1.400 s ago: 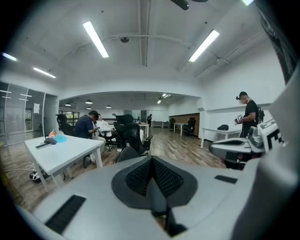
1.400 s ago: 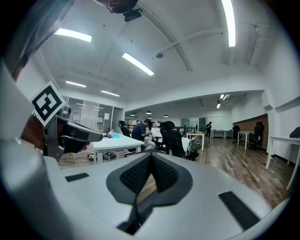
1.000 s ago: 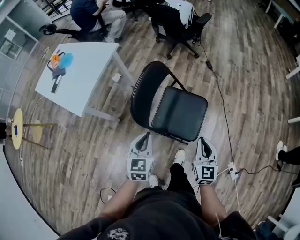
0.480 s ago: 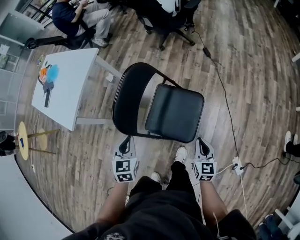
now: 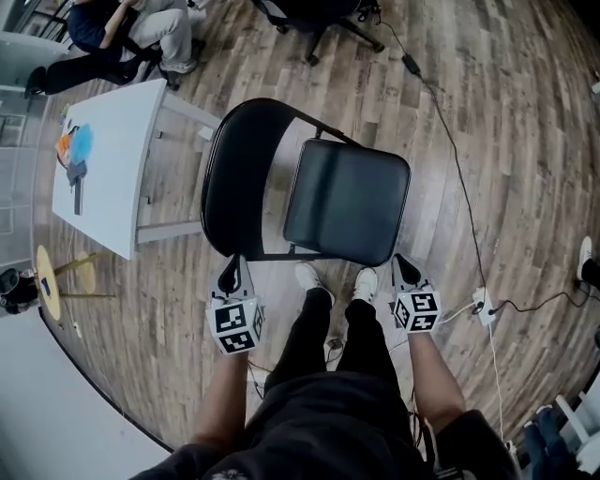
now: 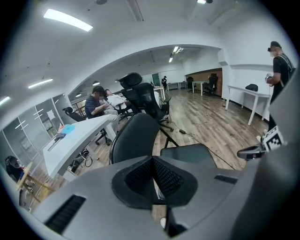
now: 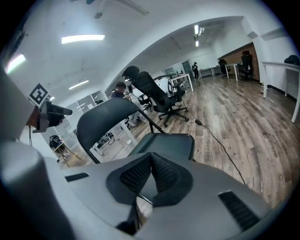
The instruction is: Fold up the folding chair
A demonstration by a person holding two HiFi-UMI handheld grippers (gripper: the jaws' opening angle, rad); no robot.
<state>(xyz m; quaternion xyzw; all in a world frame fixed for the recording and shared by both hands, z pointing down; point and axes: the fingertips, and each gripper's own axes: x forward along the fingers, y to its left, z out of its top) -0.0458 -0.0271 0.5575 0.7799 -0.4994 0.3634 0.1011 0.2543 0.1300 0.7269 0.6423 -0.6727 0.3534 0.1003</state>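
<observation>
The black folding chair stands unfolded on the wood floor, its round backrest to the left and its padded seat to the right. My left gripper is shut and empty, just short of the backrest's near lower edge. My right gripper is shut and empty by the seat's near right corner. In the left gripper view, the shut left gripper points at the backrest and seat. From the right gripper view, the shut right gripper faces the seat.
A white table with small orange and blue items stands left of the chair. A seated person and office chairs are beyond it. A black cable runs to a power strip on the right. My shoes are under the seat's edge.
Both grippers have sunk lower and spread apart to either side of the chair. The person has stepped closer, feet now at the seat's near edge.
</observation>
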